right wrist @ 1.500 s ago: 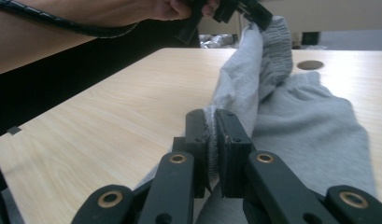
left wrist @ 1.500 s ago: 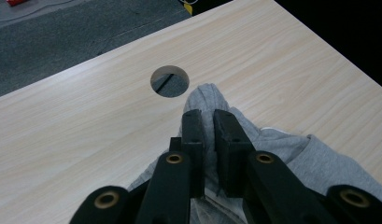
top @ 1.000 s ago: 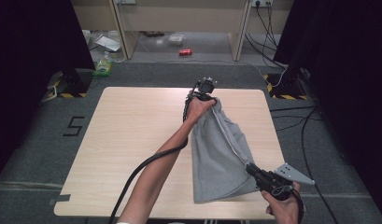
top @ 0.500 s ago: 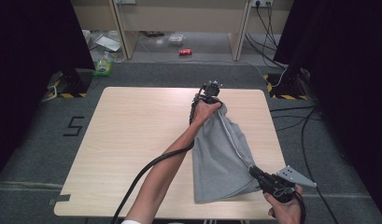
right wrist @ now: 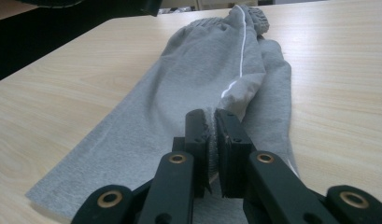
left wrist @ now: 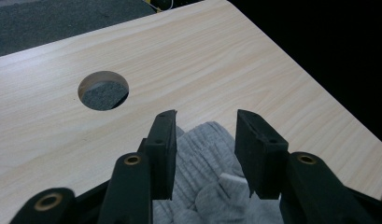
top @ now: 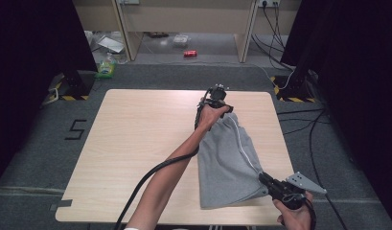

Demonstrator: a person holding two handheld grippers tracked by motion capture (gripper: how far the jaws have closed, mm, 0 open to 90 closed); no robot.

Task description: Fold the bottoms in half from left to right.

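A grey garment (top: 229, 158) with a thin white stripe (right wrist: 242, 42) lies lengthwise on the right half of the light wooden table (top: 136, 134). My left gripper (top: 216, 98) hangs over its far end. Its jaws have just been opening and now stand apart in the left gripper view (left wrist: 205, 135), the ribbed grey band (left wrist: 202, 161) lying loose beneath and between them. My right gripper (top: 263, 178) is at the near right corner of the garment. There its jaws (right wrist: 212, 123) are shut on a pinched fold of the grey cloth (right wrist: 198, 70).
A round cable hole (left wrist: 103, 90) is cut in the tabletop just beyond the left gripper. The table's right edge (top: 280, 139) runs close to the garment. Black stands and cables (top: 299, 86) crowd the floor at the right, and a red can (top: 190, 53) lies on the floor behind.
The left hand edged slightly toward the far edge, and the garment's far end now lies flatter on the table. The right gripper kept still on the near corner.
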